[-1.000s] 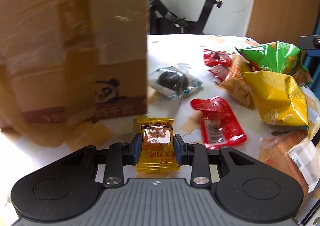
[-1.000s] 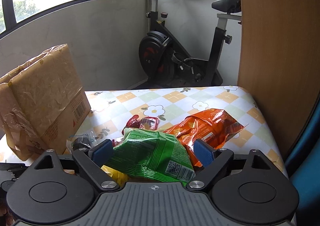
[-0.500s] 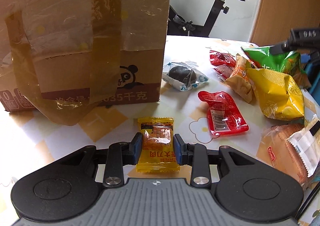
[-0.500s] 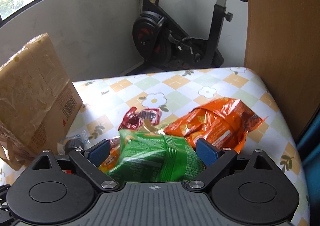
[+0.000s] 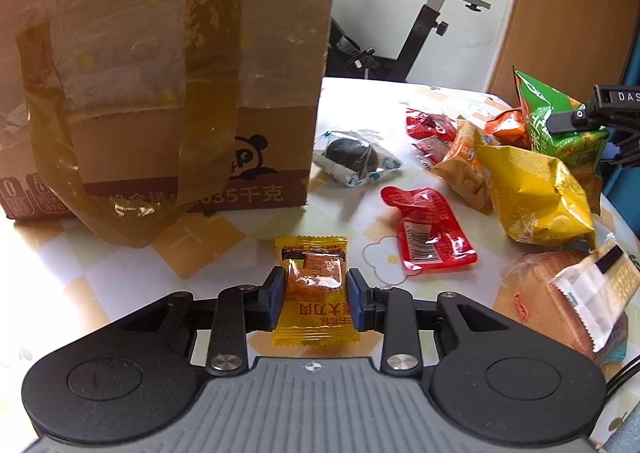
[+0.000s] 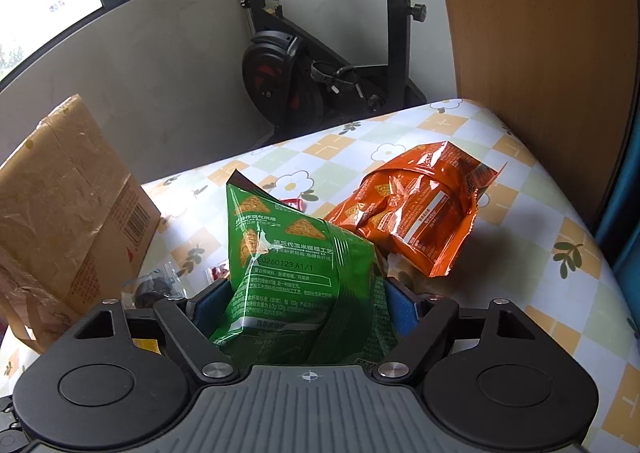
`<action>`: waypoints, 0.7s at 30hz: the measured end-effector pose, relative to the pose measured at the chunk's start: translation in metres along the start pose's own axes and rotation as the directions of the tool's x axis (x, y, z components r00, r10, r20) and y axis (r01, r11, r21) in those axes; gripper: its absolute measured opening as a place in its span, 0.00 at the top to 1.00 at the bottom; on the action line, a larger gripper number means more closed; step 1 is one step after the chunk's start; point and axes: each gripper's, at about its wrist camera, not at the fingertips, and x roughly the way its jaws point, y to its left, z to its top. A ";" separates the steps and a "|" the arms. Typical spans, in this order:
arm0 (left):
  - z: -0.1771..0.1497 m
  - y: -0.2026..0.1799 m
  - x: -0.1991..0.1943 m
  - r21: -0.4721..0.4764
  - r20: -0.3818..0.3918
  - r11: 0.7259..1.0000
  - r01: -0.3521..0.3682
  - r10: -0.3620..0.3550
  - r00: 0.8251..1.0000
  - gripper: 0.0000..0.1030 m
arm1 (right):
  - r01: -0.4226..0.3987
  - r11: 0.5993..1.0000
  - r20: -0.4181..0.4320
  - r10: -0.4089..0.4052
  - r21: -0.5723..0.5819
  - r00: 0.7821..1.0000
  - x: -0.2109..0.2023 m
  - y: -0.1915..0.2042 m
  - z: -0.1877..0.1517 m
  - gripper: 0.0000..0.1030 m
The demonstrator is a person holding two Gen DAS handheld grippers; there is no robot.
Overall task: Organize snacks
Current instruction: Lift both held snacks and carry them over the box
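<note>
Left gripper (image 5: 315, 294) has its blue pads (image 5: 275, 295) pressed in on a small yellow candy packet (image 5: 314, 295): orange block visible through a clear window, red print on the lower half, crimped ends. Packet sits low over the checkered floral tablecloth (image 5: 200, 253), just in front of the taped cardboard box (image 5: 160, 93) (panda print on its face). Gripper is level, pointing at the box's lower right corner.

Right gripper (image 6: 296, 307) is clamped on a green chip bag (image 6: 296, 269), fingers about mid-width, bag crumpled between the pads. Bag stands tilted, top corner leaning left, white print and a date code on the back. From the left wrist view the same bag (image 5: 560, 121) is lifted above the snack pile at the right edge of the table.

Rest of the pile:
- orange chip bag (image 6: 412, 213) lying flat just behind the green one
- yellow chip bag (image 5: 532, 193), with a smaller orange-tan pack against its left side
- red sachet (image 5: 428, 233) flat, near the candy packet
- dark round cake in clear wrapper (image 5: 356, 161), beside the box
- bread pack (image 5: 568, 301) at near right

Exercise bike (image 6: 320, 73) behind the table.
</note>
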 end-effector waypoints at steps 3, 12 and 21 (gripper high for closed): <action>0.004 -0.004 -0.009 0.018 0.028 1.000 0.010 -0.010 1.000 0.66 | -0.023 1.000 0.029 0.023 0.006 0.999 -0.012 0.003 0.001 0.25; 0.027 -0.006 -0.048 0.071 0.145 0.997 0.024 -0.034 0.989 0.66 | -0.082 0.996 0.108 0.086 -0.039 0.990 -0.046 0.029 0.019 0.25; 0.078 0.013 -0.123 0.143 0.323 0.989 0.047 -0.092 0.942 0.66 | -0.184 0.976 0.193 0.203 -0.112 0.960 -0.077 0.081 0.054 0.25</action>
